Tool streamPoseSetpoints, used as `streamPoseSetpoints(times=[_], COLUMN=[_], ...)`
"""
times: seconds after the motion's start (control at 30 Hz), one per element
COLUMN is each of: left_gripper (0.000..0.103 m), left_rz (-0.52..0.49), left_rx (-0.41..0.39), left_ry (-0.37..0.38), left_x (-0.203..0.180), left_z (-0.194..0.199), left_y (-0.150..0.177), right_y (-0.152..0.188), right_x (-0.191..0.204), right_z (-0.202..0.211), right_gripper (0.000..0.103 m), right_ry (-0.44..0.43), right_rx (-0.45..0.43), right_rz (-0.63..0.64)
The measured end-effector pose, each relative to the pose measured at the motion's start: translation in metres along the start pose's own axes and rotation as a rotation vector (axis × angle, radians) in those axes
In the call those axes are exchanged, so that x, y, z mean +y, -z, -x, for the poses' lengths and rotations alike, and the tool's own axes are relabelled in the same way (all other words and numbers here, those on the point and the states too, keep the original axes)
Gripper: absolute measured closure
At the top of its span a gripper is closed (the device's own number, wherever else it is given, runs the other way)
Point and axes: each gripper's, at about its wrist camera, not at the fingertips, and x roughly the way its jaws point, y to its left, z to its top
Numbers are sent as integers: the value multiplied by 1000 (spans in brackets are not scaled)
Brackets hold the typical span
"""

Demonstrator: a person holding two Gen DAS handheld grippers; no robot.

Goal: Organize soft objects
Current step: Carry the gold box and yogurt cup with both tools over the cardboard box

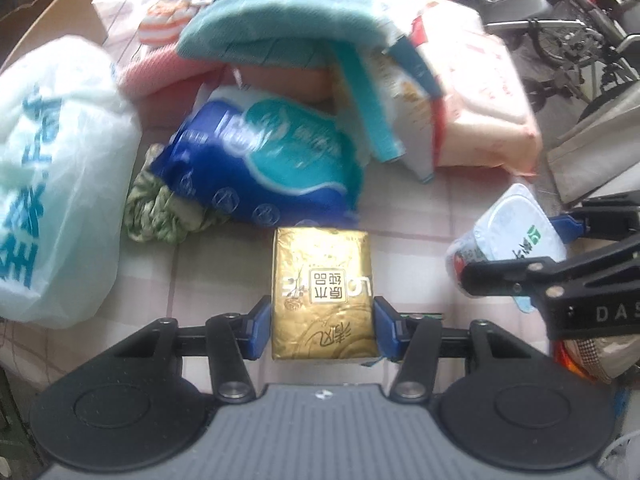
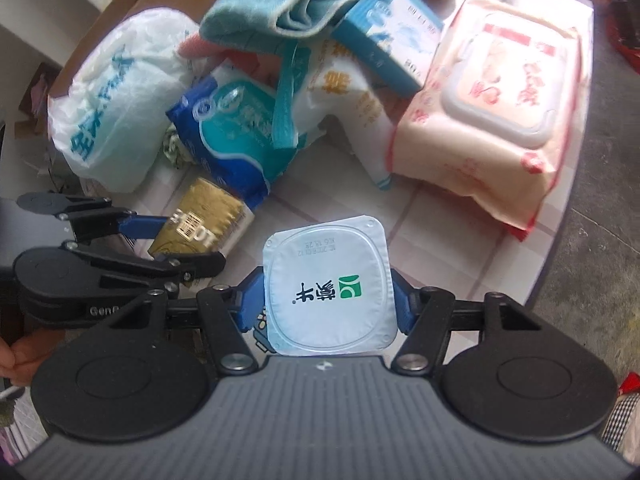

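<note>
Presently left gripper (image 1: 323,322) pinches gold pack (image 1: 322,292), soft, light; right gripper (image 2: 329,300) pinches crushable cup (image 2: 328,286) beside it, at sides.

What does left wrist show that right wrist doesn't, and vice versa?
Left wrist only: bicycles behind the table, striped knit item.
Right wrist only: wipes pack's lid, blue box, the person's fingers.
Both: left gripper shut on gold pack, right gripper shut on yogurt cup, teal towel, blue tissue pack, plastic bag.
</note>
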Motion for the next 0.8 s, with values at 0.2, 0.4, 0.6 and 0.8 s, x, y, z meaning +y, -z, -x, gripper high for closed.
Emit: streamPoseSetpoints(times=[0.2, 0.4, 0.6, 0.8], left_gripper=[50, 50, 50, 50], left_rz=[-12, 5, -12, -6], left_rx=[-35, -95, -145, -185], left_ry=[27, 66, 121, 202], left_x=[-14, -11, 7, 51], left_z=[38, 66, 84, 109], left_y=[-22, -58, -107, -144], right_y=[-15, -51, -97, -154], right_x=[-1, -1, 9, 51], right_z=[39, 77, 100, 117], right_gripper=[42, 42, 42, 42], right_ry=[-16, 0, 59, 134], right_rx=[-43, -99, -141, -182], right_rz=[-62, -107, -147, -160])
